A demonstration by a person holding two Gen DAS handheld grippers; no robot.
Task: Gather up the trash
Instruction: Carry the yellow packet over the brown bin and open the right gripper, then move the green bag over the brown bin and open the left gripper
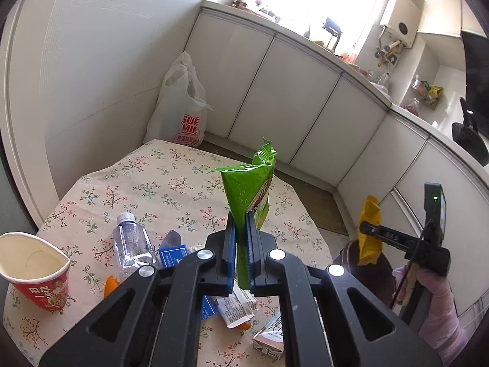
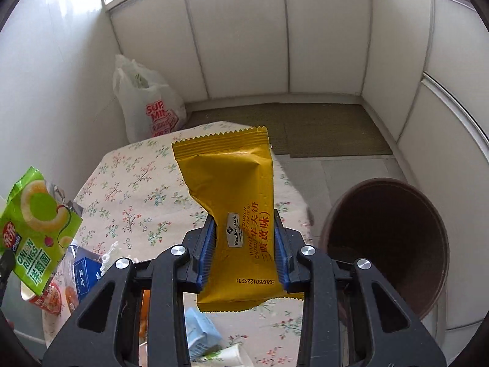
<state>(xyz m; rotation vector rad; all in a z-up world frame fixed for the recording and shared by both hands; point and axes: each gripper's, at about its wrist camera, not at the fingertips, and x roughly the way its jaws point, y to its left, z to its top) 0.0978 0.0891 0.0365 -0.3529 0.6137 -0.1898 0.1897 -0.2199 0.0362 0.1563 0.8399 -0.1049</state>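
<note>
Pinching a green snack bag (image 1: 249,189), the left gripper (image 1: 241,257) hangs over the table (image 1: 171,171). The right gripper (image 2: 244,250) squeezes a yellow wrapper (image 2: 235,202) near the brown bin (image 2: 394,244).

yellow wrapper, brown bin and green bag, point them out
yellow wrapper (image 2: 232,183), right wrist view, its upper face
brown bin (image 2: 388,244), right wrist view, dark inside wall
green bag (image 1: 244,186), left wrist view, its upper half
</note>
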